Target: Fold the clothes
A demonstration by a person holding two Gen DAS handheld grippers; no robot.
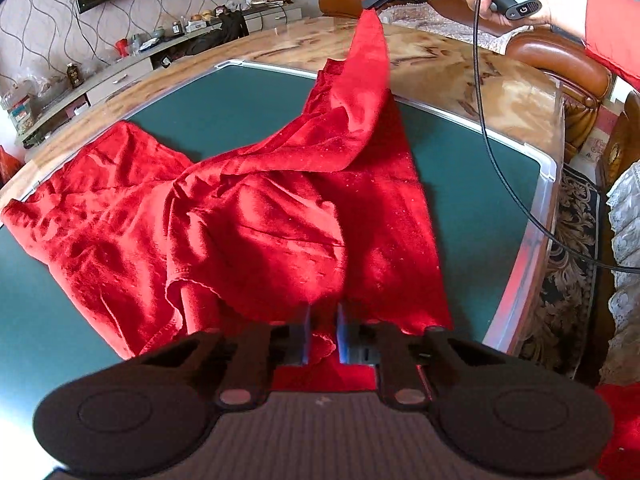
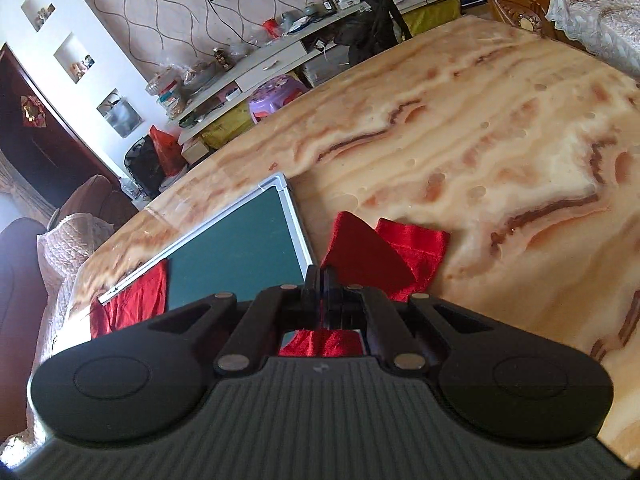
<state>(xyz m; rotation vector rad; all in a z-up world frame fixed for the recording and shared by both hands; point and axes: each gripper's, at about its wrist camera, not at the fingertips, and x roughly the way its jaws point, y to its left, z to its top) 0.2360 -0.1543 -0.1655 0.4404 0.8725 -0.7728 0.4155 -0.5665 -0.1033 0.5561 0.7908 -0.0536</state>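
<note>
A red velvet garment (image 1: 248, 208) lies crumpled on the green mat (image 1: 224, 112). My left gripper (image 1: 323, 332) is shut on the garment's near hem, low over the mat. My right gripper (image 1: 374, 0) is shut on a far corner of the garment and holds it lifted high above the table, so a strip of cloth stretches up to it. In the right wrist view my right gripper (image 2: 322, 276) is closed on red cloth (image 2: 360, 256), which hangs over the marble table; a cuff (image 2: 416, 244) shows beyond it.
The green mat has a white frame (image 1: 536, 216) and lies on a marble-pattern table (image 2: 460, 128). A black cable (image 1: 480, 92) hangs from the right gripper across the table. Wooden chairs (image 1: 560, 60) stand at the far side. A TV cabinet (image 2: 272, 64) lines the wall.
</note>
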